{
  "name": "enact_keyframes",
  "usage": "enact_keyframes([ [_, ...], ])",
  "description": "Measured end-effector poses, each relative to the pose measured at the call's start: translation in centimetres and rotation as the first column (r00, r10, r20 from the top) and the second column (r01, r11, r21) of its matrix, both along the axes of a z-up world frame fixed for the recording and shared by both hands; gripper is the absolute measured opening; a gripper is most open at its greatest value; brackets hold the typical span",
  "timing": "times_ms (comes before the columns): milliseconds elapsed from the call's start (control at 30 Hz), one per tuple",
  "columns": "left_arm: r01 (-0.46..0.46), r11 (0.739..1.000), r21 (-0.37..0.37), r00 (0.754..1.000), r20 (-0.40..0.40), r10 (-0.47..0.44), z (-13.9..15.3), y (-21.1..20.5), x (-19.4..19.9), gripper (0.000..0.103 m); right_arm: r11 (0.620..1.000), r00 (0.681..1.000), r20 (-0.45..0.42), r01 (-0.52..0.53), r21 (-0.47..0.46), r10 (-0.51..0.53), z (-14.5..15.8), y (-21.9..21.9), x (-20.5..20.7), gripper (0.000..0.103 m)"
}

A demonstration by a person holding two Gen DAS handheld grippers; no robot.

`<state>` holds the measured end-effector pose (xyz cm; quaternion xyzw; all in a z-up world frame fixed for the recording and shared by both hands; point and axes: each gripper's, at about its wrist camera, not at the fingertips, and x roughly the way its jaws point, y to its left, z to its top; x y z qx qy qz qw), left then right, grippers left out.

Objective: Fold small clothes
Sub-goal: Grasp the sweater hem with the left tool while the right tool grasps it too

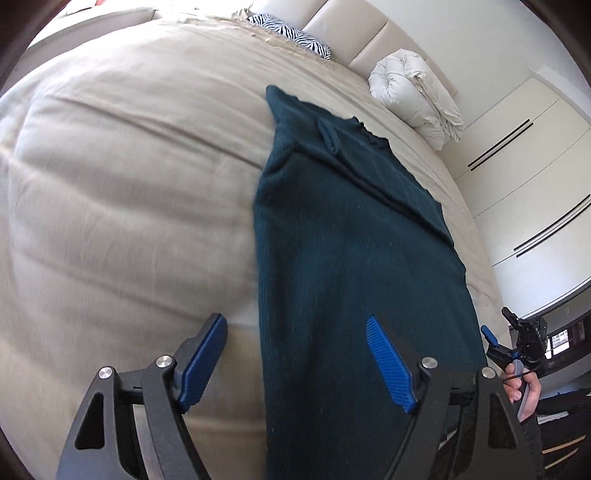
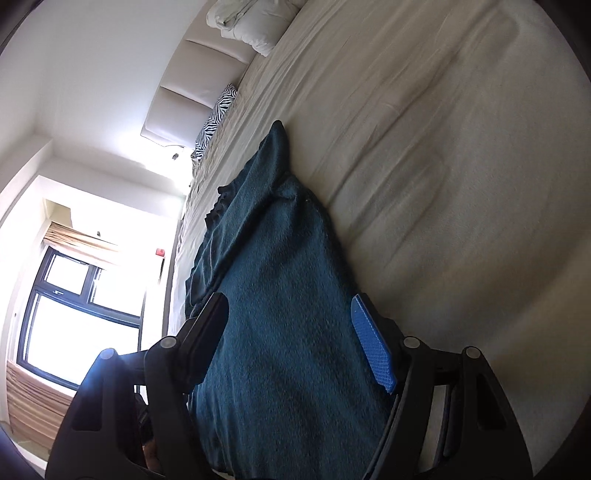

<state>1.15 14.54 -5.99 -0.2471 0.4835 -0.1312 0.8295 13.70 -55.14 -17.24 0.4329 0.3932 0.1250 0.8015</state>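
A dark teal knit garment (image 1: pixel 343 240) lies lengthwise on the beige bed (image 1: pixel 129 166), folded into a long narrow strip. My left gripper (image 1: pixel 295 354) is open just above its near end, one blue pad (image 1: pixel 201 358) over the bedding and the other pad (image 1: pixel 388 363) over the cloth. In the right wrist view the garment (image 2: pixel 280 295) runs between the wide-open fingers of my right gripper (image 2: pixel 291 332), which is tilted sideways low over the near end. The right gripper also shows in the left wrist view (image 1: pixel 517 343), beside the garment's right edge.
A rolled white duvet (image 1: pixel 417 96) and a zebra-print pillow (image 1: pixel 291 35) lie by the padded headboard (image 1: pixel 354 33). White wardrobe doors (image 1: pixel 528 155) stand to the right of the bed. A bright window (image 2: pixel 74 306) is beyond the bed's other side.
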Motion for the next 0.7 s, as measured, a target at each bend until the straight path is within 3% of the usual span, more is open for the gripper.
enact_keyframes([
  [433, 0.115, 0.993, -0.024, 0.992, -0.042, -0.116, -0.2, -2.3, -4.4, 0.076, 0.990, 0.999, -0.031, -0.023, -0.139, 0.019, 1.2, -0.5, -5.6, 0.068],
  [533, 0.135, 0.990, -0.034, 0.988, -0.069, -0.137, -0.3, -2.5, -5.0, 0.072, 0.987, 0.999, -0.044, -0.029, -0.159, 0.023, 1.2, -1.0, -6.7, 0.068],
  [700, 0.148, 0.988, -0.042, 0.979, -0.134, -0.152, -0.8, -2.5, -6.0, 0.053, 0.984, 0.998, -0.060, -0.041, -0.175, 0.031, 1.2, -1.5, -8.2, 0.068],
])
